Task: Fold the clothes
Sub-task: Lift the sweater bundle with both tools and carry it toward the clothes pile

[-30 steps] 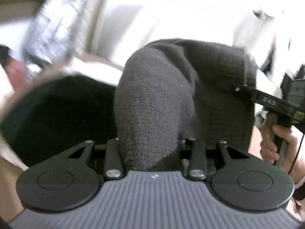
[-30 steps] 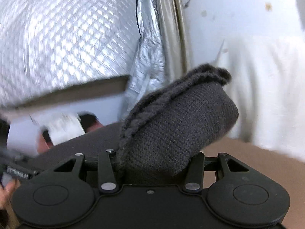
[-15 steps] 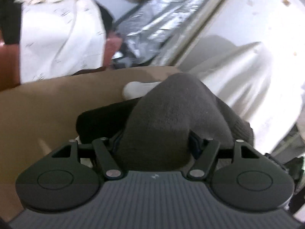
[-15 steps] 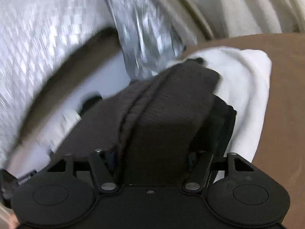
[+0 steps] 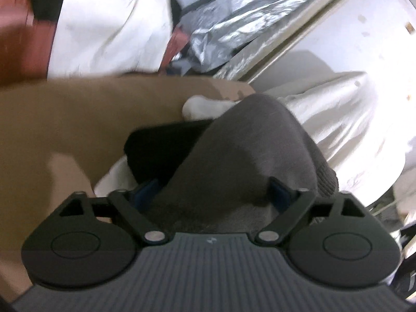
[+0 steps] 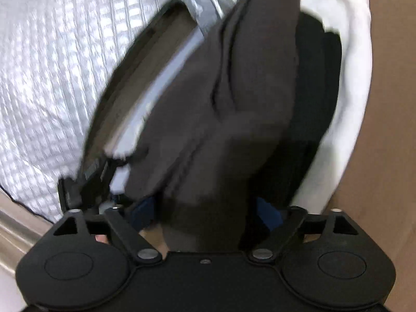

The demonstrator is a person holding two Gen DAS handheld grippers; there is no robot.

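Note:
A dark grey knit garment [image 5: 249, 161] fills the space between the fingers of my left gripper [image 5: 213, 195], over a stack of a black folded garment [image 5: 161, 145] and a white one [image 5: 205, 106] on the brown table [image 5: 65, 119]. The left jaws stand wide apart with the cloth still lying between them. In the right wrist view the same grey garment [image 6: 223, 119] runs between the fingers of my right gripper [image 6: 205, 208], whose jaws are also spread. It lies over the black garment [image 6: 314, 119] and the white one [image 6: 348, 78].
Silver quilted foil [image 6: 52, 72] covers the left background, and crumpled foil [image 5: 228, 33] shows behind the table. White sheets [image 5: 345, 130] drape on the right and a white cloth [image 5: 109, 26] at the far left. The brown table surface [image 6: 384, 156] extends right.
Both grippers carried the grey garment down from the air onto the black and white stack. Both sets of jaws have spread from shut on the cloth to wide apart.

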